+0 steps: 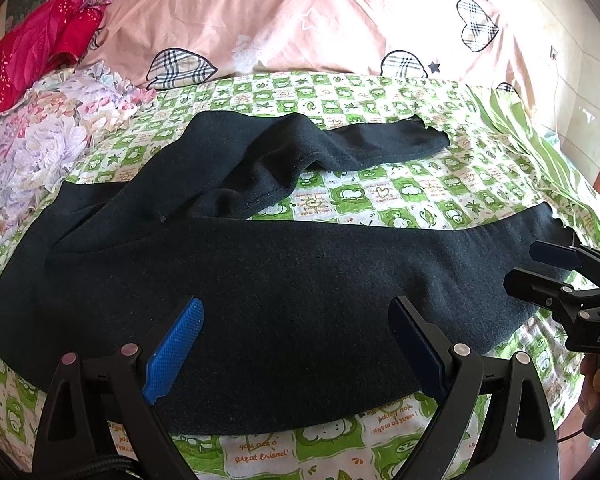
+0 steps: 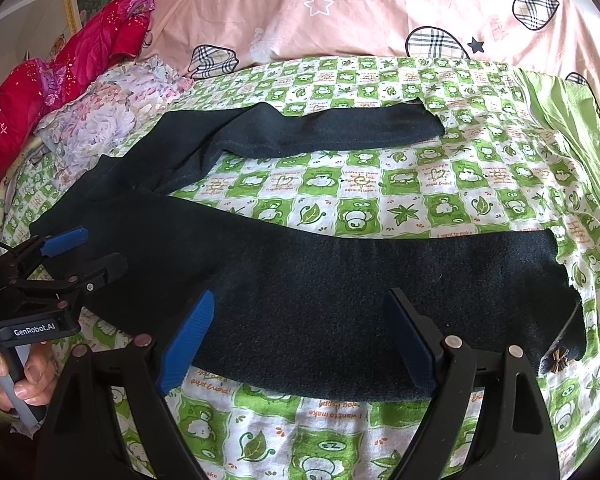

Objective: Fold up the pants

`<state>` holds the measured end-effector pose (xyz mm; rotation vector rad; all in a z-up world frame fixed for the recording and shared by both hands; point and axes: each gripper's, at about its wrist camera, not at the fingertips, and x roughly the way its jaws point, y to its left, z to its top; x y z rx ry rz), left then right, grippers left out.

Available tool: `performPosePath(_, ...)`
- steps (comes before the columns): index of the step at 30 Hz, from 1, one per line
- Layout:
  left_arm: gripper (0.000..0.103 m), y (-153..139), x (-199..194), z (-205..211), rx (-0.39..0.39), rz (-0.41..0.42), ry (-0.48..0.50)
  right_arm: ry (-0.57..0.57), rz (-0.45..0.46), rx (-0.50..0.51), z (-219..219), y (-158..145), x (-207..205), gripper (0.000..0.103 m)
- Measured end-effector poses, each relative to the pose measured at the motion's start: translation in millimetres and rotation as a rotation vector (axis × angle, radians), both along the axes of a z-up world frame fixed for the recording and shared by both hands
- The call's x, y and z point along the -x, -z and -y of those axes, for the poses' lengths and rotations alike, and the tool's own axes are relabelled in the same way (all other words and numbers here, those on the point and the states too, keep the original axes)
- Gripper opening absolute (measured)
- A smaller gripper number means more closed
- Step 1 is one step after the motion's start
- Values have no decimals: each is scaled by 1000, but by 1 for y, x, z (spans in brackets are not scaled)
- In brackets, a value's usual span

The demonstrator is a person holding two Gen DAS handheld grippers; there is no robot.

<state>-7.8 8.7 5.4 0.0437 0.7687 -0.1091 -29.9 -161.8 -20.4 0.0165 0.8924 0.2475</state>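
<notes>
Hand-held grippers, left and right, jaws wide, tilted down over dark pants, gripping nothing.

Green checked sheet, pink quilt (plaid hearts), floral pillow.

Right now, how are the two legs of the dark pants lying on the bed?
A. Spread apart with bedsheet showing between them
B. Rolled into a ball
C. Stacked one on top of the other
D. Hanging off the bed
A: the dark pants lie with both legs apart, and the green checked bedsheet shows between them.
</notes>
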Motion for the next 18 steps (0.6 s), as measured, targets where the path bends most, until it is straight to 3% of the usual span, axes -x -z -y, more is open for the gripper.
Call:
performPosePath(12, 95, -3, -13, -1, 7, -25, 39, 16, 17, -60, 12, -4, -15, 87)
performPosePath(18, 95, -12, -38, 1, -3, -47, 89, 8, -18, -103, 23, -11, -47, 87)
